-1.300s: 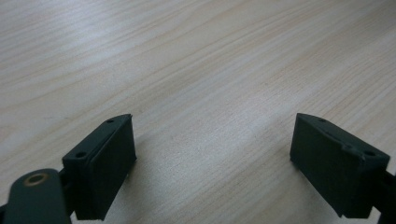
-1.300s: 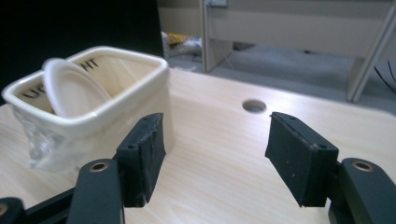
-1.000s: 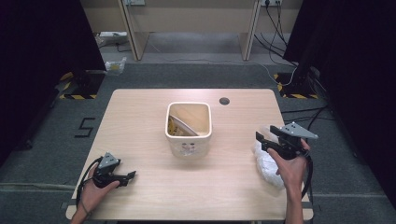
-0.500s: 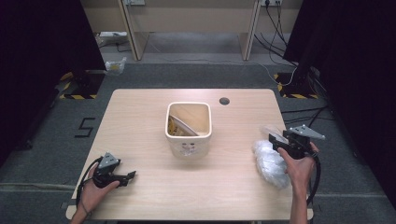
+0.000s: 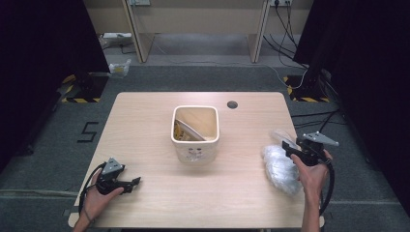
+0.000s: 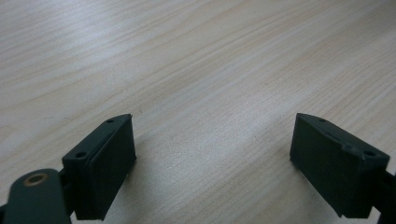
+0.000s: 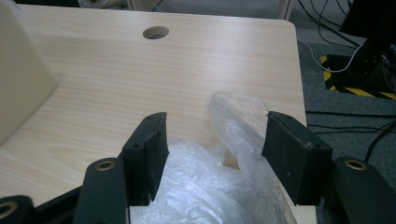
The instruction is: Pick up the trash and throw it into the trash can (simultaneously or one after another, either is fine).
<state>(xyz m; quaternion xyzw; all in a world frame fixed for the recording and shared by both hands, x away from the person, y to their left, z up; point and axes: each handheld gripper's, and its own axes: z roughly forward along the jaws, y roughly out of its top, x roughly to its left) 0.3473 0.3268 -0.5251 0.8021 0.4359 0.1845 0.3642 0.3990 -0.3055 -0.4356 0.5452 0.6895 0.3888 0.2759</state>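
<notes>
A crumpled clear plastic bag (image 5: 281, 163) lies on the tabletop (image 5: 145, 125) close to its right edge, toward the near right corner. The right gripper (image 5: 290, 146) sits at the bag's far end, held by the person's right hand (image 5: 312, 171) coming in from the near edge. In the right gripper view its jaws stand wide apart over the bag (image 7: 219, 177), and a loose upright fold of the plastic rises between them, nearer the right-hand jaw; whether that fold touches the jaw cannot be told, and the jaws are not pinched on anything.

The left gripper (image 5: 135, 181) rests near the near left corner of the tabletop in the person's left hand (image 5: 99, 198). In the left gripper view its jaws are spread wide, with bare wood grain between them.

Between the two grippers, around the middle of the tabletop, stands a cream square bin (image 5: 195, 133), open at the top, with a pale flat piece leaning inside and some yellowish scraps beside it. It is well apart from the bag, and bare wood lies between them. The bin's side wall (image 7: 21, 74) shows at the left margin of the right gripper view. A round cable hole (image 5: 232, 104) sits near the far edge, to the right of the bin. Beyond the far edge are desk legs (image 5: 138, 34) and cables (image 5: 290, 29) on grey carpet.
</notes>
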